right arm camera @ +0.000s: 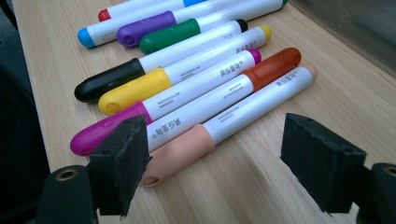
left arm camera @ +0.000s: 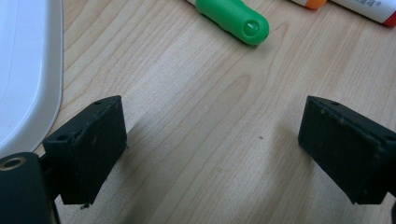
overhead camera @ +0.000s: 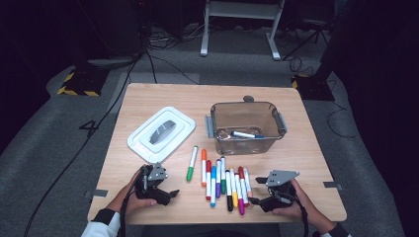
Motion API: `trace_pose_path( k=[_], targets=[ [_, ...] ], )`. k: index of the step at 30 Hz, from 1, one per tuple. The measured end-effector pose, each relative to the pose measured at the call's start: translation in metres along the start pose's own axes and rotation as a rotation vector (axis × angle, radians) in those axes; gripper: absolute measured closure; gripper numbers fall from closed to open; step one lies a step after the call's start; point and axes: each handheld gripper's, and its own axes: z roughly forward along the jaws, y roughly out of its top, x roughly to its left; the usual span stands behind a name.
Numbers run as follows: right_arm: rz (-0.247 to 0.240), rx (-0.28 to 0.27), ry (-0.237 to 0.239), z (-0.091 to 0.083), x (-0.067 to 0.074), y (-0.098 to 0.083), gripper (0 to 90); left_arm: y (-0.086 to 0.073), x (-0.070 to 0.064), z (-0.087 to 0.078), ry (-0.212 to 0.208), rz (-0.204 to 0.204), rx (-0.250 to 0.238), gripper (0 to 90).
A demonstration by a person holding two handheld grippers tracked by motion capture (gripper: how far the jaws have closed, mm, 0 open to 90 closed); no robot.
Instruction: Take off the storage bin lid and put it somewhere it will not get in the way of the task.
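Observation:
A row of several coloured markers (overhead camera: pixel 225 183) lies near the table's front edge, and one green marker (overhead camera: pixel 191 163) lies apart to their left. My right gripper (overhead camera: pixel 257 191) rests low at the row's right end, open. In the right gripper view (right arm camera: pixel 217 123) a peach-capped marker (right arm camera: pixel 187 148) lies between the jaws, close to the left one; the pads do not press it. Beside it lie orange (right arm camera: pixel 273 65), magenta (right arm camera: pixel 105 128) and yellow (right arm camera: pixel 135 91) capped markers. My left gripper (overhead camera: pixel 167 196) stands open over bare wood (left arm camera: pixel 212 112), with the green marker's cap (left arm camera: pixel 233 17) beyond its jaws.
A clear plastic bin (overhead camera: pixel 279 122) stands at the back right with a blue marker (overhead camera: pixel 247 134) inside. Its white lid (overhead camera: pixel 160 133) lies at the left, and its edge (left arm camera: pixel 25 74) appears beside my left jaw. Bare wood surrounds the left gripper.

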Motion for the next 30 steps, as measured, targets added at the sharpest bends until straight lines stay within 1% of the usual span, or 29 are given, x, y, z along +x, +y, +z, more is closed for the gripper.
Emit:
trace_pose_path(
  k=[6,9,13,14,15,18,19,21,24,25,26,30],
  targets=[
    [0.019,0.014,-0.007,0.005,0.000,0.000,25.1,0.000,0.000,0.000,0.000,0.000,0.000,8.3],
    [0.007,0.021,-0.013,0.005,0.001,0.000,25.4,0.000,0.000,0.000,0.000,0.000,0.000,8.3],
    [0.018,0.027,-0.026,0.005,-0.004,-0.003,28.9,0.000,0.000,0.000,0.001,0.000,0.001,8.2],
    [0.035,0.032,-0.045,0.003,-0.012,-0.007,33.4,0.000,0.000,0.000,0.001,0.000,0.001,8.3],
    [0.039,0.035,-0.050,0.002,-0.014,-0.008,34.5,0.000,0.000,0.000,0.001,0.000,0.001,8.3],
    [0.051,0.047,-0.087,-0.002,-0.026,-0.016,39.2,0.000,0.000,0.000,0.000,0.000,0.000,8.2],
    [0.058,0.051,-0.094,-0.003,-0.029,-0.018,40.3,0.000,0.000,0.000,0.001,-0.001,0.000,8.3],
    [0.082,0.048,-0.107,-0.008,-0.039,-0.023,45.3,0.000,0.000,0.000,0.001,0.001,0.000,8.2],
    [0.101,0.049,-0.135,-0.014,-0.049,-0.028,49.2,0.000,0.000,0.000,0.001,0.002,0.001,8.2],
    [0.101,0.049,-0.135,-0.014,-0.049,-0.028,49.2,0.000,0.000,0.000,0.001,0.002,0.001,8.3],
    [0.110,0.045,-0.124,-0.017,-0.055,-0.031,53.0,0.000,0.000,0.000,0.001,-0.001,0.000,8.2],
    [0.110,0.041,-0.121,-0.019,-0.061,-0.032,59.6,0.000,0.000,0.000,0.001,0.001,0.001,8.3]
  ],
)
